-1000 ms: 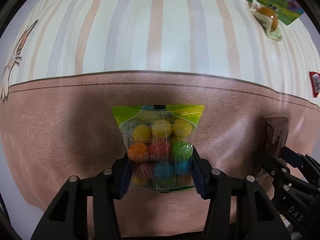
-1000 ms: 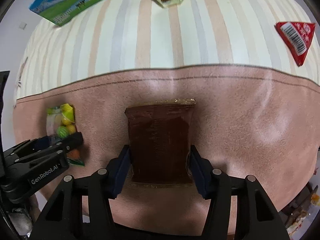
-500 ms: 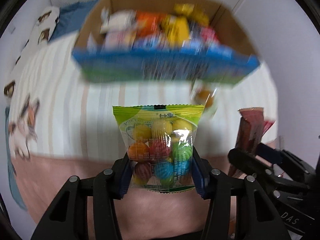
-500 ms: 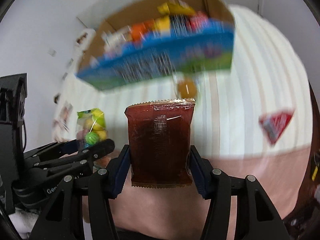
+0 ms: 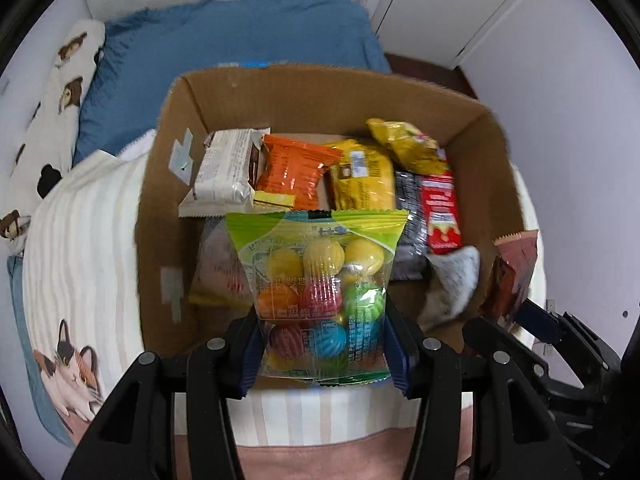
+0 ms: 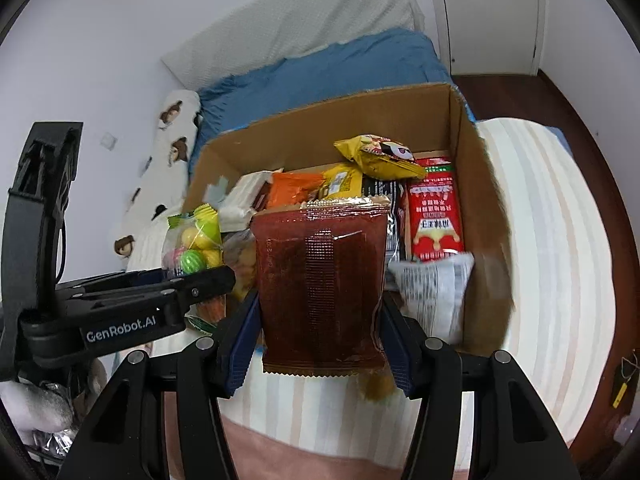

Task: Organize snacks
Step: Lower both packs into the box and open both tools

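My left gripper (image 5: 322,354) is shut on a clear bag of coloured candy balls (image 5: 320,288) and holds it up in front of an open cardboard box (image 5: 160,208). My right gripper (image 6: 320,344) is shut on a dark brown snack packet (image 6: 320,284), also raised before the box (image 6: 492,240). The box holds several snack packs: a white one (image 5: 224,176), an orange one (image 5: 292,168), yellow ones (image 5: 362,180) and a red one (image 5: 442,216). The left gripper with its candy bag (image 6: 192,248) shows at the left of the right wrist view; the brown packet (image 5: 510,280) shows at the right of the left wrist view.
The box stands on a bed with a striped cream blanket (image 5: 80,240) that has a cat print (image 5: 70,368). A blue quilt (image 5: 224,48) and a white pillow (image 6: 300,20) lie behind. A pink blanket (image 6: 320,456) is below. A wood floor (image 6: 560,120) shows at right.
Both grippers have risen from the pink blanket with their packets and tilted up and forward; the open box of snacks now fills the view behind them.
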Action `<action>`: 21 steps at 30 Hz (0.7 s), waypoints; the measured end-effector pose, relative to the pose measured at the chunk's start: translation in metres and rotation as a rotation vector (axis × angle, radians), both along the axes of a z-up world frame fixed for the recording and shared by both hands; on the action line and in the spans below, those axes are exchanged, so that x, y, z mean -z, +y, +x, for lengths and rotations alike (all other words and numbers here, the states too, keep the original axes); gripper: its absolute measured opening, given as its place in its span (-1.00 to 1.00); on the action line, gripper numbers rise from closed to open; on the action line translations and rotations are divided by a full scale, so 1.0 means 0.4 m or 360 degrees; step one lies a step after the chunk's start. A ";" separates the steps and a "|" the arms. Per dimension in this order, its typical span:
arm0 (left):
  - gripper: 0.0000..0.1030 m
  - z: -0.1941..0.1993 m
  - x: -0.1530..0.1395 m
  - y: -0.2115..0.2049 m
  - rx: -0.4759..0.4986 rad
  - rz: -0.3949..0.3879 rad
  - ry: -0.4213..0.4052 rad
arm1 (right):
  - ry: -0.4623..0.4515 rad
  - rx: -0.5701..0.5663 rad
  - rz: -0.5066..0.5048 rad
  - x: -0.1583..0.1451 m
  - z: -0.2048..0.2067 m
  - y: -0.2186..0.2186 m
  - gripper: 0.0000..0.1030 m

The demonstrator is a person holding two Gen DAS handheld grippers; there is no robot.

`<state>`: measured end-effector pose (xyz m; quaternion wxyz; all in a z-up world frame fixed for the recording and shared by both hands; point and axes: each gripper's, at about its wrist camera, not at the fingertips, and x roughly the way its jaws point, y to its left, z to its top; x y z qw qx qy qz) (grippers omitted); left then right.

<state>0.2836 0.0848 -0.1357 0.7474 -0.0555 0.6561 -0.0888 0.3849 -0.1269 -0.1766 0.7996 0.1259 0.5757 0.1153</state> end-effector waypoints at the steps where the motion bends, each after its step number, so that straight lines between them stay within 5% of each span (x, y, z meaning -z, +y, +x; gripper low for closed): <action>1: -0.05 0.017 0.019 0.002 -0.0013 -0.0005 0.0037 | 0.0037 0.0004 0.0006 0.020 0.015 0.000 0.15; 15: -0.04 0.055 0.131 -0.023 0.0016 0.0049 0.0219 | 0.0351 -0.0049 -0.0021 0.175 0.077 0.010 0.21; 18: -0.02 0.059 0.123 -0.024 0.0006 0.0061 0.0199 | 0.0356 -0.0040 -0.0075 0.181 0.079 0.007 0.76; 21: 0.19 0.061 0.110 -0.024 0.0000 0.0071 0.0177 | 0.0356 -0.0019 -0.0116 0.178 0.075 0.002 0.86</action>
